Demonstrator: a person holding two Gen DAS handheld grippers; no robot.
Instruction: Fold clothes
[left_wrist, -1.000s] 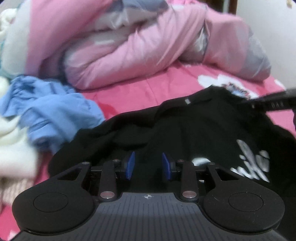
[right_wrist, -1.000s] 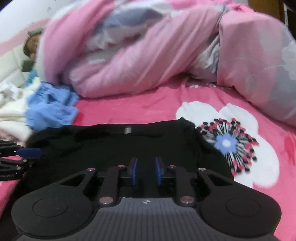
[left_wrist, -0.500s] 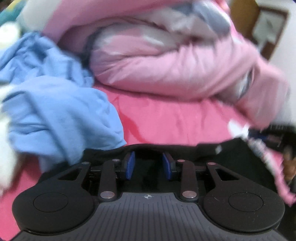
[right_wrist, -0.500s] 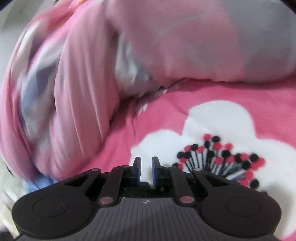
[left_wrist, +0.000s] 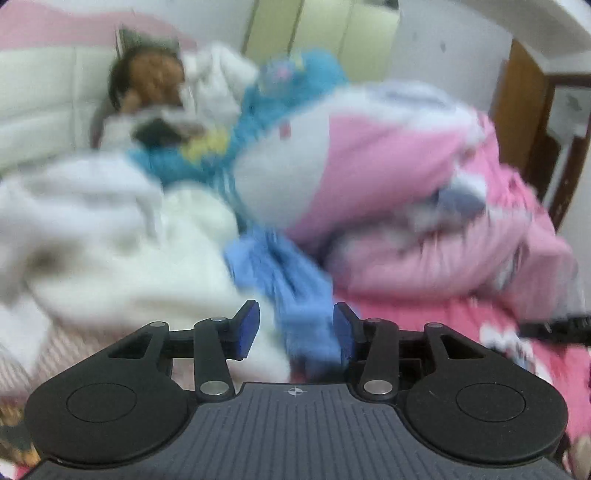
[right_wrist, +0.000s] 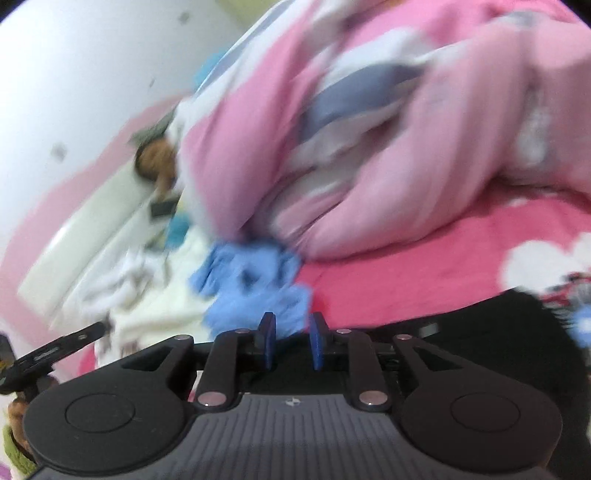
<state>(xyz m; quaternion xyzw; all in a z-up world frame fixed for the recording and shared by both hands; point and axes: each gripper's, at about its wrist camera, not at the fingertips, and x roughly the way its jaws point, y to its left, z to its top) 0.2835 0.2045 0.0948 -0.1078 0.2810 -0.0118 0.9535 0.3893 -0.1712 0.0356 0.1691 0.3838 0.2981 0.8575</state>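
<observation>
At lower right of the right wrist view, the black shirt (right_wrist: 498, 332) lies limp and light; pinch its hem. Both tongs, left (left_wrist: 295, 328) and right (right_wrist: 291, 339), are opening, empty.

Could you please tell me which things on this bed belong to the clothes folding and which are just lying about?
For the folding:
- black shirt
- blue garment
- white clothes

Just lying about:
- pink quilt
- flowered sheet
- doll
- teal blanket
</observation>
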